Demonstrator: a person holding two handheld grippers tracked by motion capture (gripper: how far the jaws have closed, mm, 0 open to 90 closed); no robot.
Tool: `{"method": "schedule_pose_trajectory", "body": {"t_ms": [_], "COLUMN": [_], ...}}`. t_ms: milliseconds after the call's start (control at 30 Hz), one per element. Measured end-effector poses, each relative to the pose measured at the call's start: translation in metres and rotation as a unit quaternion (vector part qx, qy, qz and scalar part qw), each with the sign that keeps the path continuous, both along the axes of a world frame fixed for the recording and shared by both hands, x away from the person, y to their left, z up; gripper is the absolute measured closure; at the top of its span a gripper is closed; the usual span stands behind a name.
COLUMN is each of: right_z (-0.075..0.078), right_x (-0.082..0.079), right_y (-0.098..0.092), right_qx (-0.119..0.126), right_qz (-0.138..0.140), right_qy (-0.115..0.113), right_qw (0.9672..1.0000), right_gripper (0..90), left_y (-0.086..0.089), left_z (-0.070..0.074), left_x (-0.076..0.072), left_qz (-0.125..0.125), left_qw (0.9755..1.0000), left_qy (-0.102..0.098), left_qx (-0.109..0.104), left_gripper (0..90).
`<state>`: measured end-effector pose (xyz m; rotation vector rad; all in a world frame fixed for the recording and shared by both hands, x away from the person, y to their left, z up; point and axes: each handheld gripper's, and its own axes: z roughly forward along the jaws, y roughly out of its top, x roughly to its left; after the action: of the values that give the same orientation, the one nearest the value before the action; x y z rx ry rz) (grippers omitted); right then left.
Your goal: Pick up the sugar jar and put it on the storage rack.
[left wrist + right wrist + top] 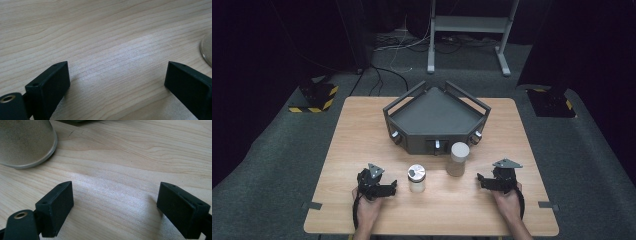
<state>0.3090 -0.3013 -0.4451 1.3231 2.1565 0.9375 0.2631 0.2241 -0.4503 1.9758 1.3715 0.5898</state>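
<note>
**Both grippers rest open beside two jars**

The left gripper (388, 189) lies low on the wooden table (362, 130), held from below by a hand (368, 207); its jaws stand wide apart with bare wood between them. Just beyond its tips, to its right, stands a small clear jar with a shiny metal lid (416, 178); the left gripper view catches the rim of its base (207, 51) near the right-hand jaw.

The right gripper (482, 180) also lies on the table, jaws spread and gripping nothing. Ahead of its tips, up and left, stands a taller frosted jar (458, 159), apart from the jaws. Behind both jars sits a dark grey angular tray (435, 119).
</note>
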Motion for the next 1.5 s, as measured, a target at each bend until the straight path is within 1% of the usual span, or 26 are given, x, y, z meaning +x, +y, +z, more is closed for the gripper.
{"method": "schedule_pose_trajectory", "body": {"t_ms": [600, 900, 1133, 1200, 1333, 1500], "right_z": [0.0000, 0.0001, 0.0001, 0.0001, 0.0001, 0.0001], "right_x": [-0.0003, -0.0003, -0.0003, -0.0002, -0.0003, -0.0003], "right_y": [0.0006, 0.0006, 0.0005, 0.0005, 0.0006, 0.0006], "right_qx": [0.000, 0.000, 0.000, 0.000, 0.000, 0.000], "right_qz": [-0.002, -0.002, -0.002, -0.002, -0.002, -0.002], "right_qy": [0.000, 0.000, 0.000, 0.000, 0.000, 0.000], "right_qw": [1.0000, 1.0000, 1.0000, 1.0000, 1.0000, 1.0000], "right_gripper": [13.4, 13.4, 13.4, 13.4, 13.4, 13.4], "left_y": [-0.0001, -0.0046, -0.0057, -0.0052, -0.0038, -0.0032], "left_z": [0.0002, 0.0006, 0.0009, 0.0011, 0.0012, 0.0046], "left_x": [0.0001, 0.0003, 0.0007, 0.0014, 0.0004, -0.0020], "left_qz": [0.001, 0.011, 0.013, 0.008, -0.004, -0.017], "left_qw": [1.0000, 0.9999, 0.9999, 1.0000, 1.0000, 0.9998], "left_qy": [0.001, 0.003, 0.003, 0.005, 0.004, 0.007], "left_qx": [-0.001, 0.000, 0.001, 0.001, 0.005, 0.008], "left_gripper": [6.2, 5.4, 4.6, 3.2, 2.9, 2.7]}}
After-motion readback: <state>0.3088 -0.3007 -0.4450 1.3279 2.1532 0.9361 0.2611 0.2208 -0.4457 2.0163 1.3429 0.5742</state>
